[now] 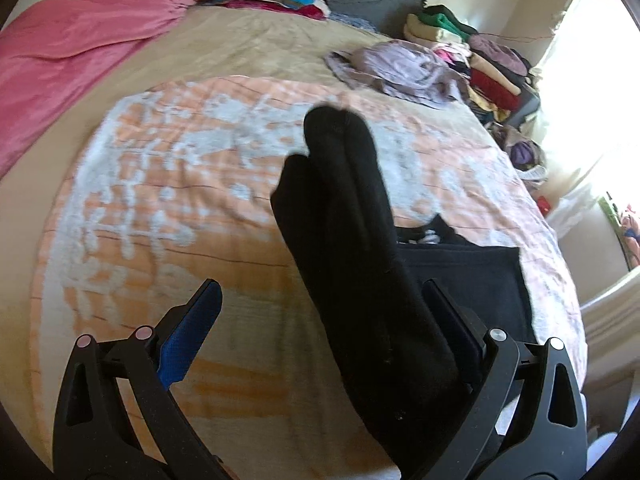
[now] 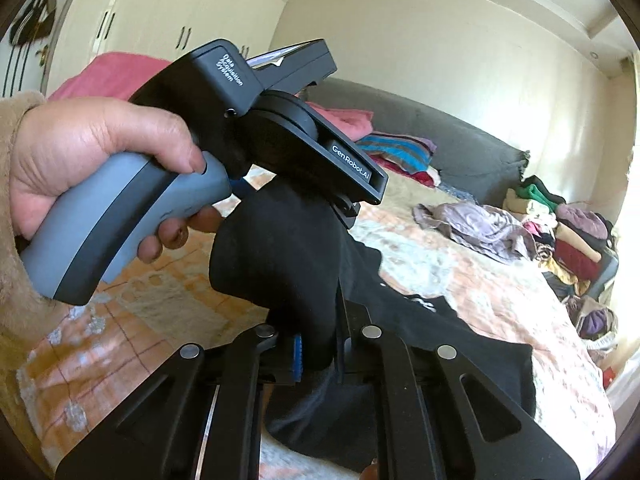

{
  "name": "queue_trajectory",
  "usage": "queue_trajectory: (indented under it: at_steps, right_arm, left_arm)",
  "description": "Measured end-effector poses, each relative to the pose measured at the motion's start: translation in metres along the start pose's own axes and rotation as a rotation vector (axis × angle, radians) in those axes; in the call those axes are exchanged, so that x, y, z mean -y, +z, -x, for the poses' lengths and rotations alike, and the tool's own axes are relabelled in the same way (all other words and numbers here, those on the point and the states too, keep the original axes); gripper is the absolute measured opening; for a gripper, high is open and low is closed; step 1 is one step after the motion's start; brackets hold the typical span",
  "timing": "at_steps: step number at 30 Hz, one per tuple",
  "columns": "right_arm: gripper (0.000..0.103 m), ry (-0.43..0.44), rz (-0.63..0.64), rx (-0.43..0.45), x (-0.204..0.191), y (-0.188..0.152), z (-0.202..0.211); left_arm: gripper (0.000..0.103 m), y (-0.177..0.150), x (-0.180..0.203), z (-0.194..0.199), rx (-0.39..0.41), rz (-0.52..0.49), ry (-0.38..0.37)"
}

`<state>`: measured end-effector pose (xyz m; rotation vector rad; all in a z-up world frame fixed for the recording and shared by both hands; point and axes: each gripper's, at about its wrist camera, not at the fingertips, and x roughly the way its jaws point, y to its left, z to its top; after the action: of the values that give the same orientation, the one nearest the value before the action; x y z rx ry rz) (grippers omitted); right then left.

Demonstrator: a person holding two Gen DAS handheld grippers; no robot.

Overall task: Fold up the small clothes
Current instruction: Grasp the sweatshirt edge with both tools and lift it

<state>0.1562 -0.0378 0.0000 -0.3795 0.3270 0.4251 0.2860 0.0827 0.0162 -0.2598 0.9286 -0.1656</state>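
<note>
Left wrist view looks down on the bed (image 1: 248, 40) with its orange and white blanket (image 1: 168, 184). The left tool (image 1: 320, 312) has its two fingers wide apart. A black sock (image 1: 352, 216) hangs between them, lying against the finger at 3 o'clock, clear of the blue pad (image 1: 192, 332) at 9 o'clock. Right wrist view shows the right tool (image 2: 320, 344) squeezed together on the same black sock (image 2: 280, 264) at 6 o'clock. A hand (image 2: 92, 160) at 9 o'clock grips the left tool's grey handle (image 2: 120, 216). A black shirt (image 2: 440, 344) lies flat on the blanket. A pile of clothes (image 2: 568, 232) sits at 3 o'clock. I see no basket or box.
</note>
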Motion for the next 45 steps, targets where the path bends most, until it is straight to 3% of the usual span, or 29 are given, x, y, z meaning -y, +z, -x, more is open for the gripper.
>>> queue_trajectory:
  at_steps: [4, 6, 8, 11, 24, 45]
  right_arm:
    - [0.009, -0.014, -0.032, 0.009, 0.012, -0.003, 0.012]
    - [0.009, -0.017, -0.05, 0.013, 0.019, -0.005, 0.016]
    - [0.009, -0.018, -0.071, 0.018, 0.024, -0.007, 0.021]
    - [0.009, -0.026, -0.099, 0.033, 0.032, -0.009, 0.029]
    - [0.009, -0.058, -0.186, 0.043, 0.072, -0.02, 0.047]
    - [0.009, -0.1, -0.293, 0.004, 0.095, -0.057, 0.052]
  left_arm:
    - [0.07, -0.001, 0.023, 0.001, 0.0, -0.027, -0.045]
    - [0.047, -0.001, 0.037, 0.002, 0.001, -0.05, -0.061]
    - [0.031, -0.001, 0.053, 0.004, 0.005, -0.086, -0.066]
    - [0.025, 0.0, 0.069, 0.007, 0.012, -0.116, -0.062]
    - [0.025, 0.001, 0.115, 0.002, 0.011, -0.156, -0.066]
    - [0.025, -0.015, 0.159, -0.033, -0.029, -0.172, -0.092]
